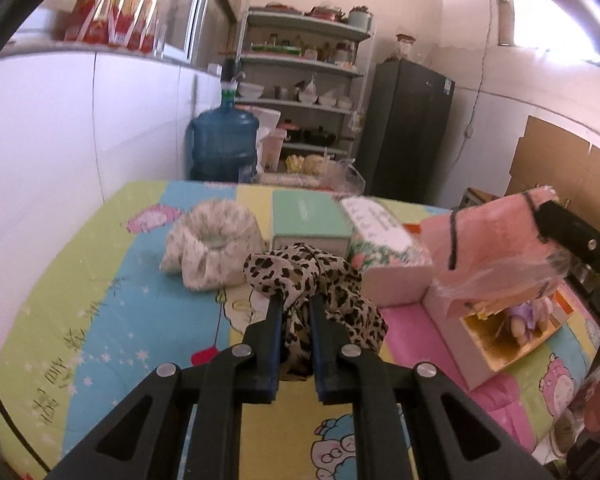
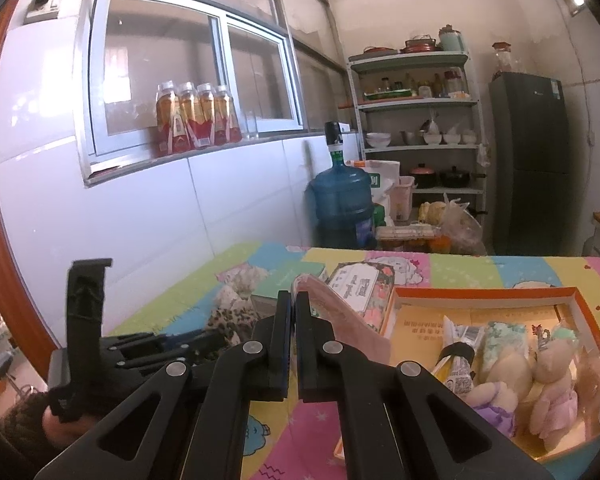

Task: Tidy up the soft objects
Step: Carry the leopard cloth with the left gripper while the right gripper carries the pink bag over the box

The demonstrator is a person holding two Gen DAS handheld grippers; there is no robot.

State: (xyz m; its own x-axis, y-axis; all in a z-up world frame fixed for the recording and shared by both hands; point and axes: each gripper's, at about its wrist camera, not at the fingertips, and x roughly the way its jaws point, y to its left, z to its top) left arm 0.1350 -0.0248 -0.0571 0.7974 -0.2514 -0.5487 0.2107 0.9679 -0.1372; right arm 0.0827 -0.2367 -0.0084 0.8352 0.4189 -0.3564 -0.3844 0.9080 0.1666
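Observation:
My left gripper [image 1: 296, 302] is shut on a leopard-print fabric scrunchie [image 1: 300, 272], held just above the cartoon-print table cover; the same leopard scrunchie [image 2: 228, 316] shows in the right wrist view. A white floral scrunchie [image 1: 212, 240] lies behind it. My right gripper [image 2: 294, 298] is shut on the edge of the pink box lid [image 2: 352, 328], holding the pink lid [image 1: 492, 248] tilted up. Under it the open box [image 2: 480, 291] holds small plush bears [image 2: 548, 376] and packets.
A mint green box [image 1: 310, 220] and a floral box [image 1: 380, 232] stand behind the scrunchies. A white tiled wall runs along the table's left side. Beyond the table are a blue water jug [image 2: 342, 204], shelves [image 2: 416, 120] and a dark fridge [image 2: 532, 160].

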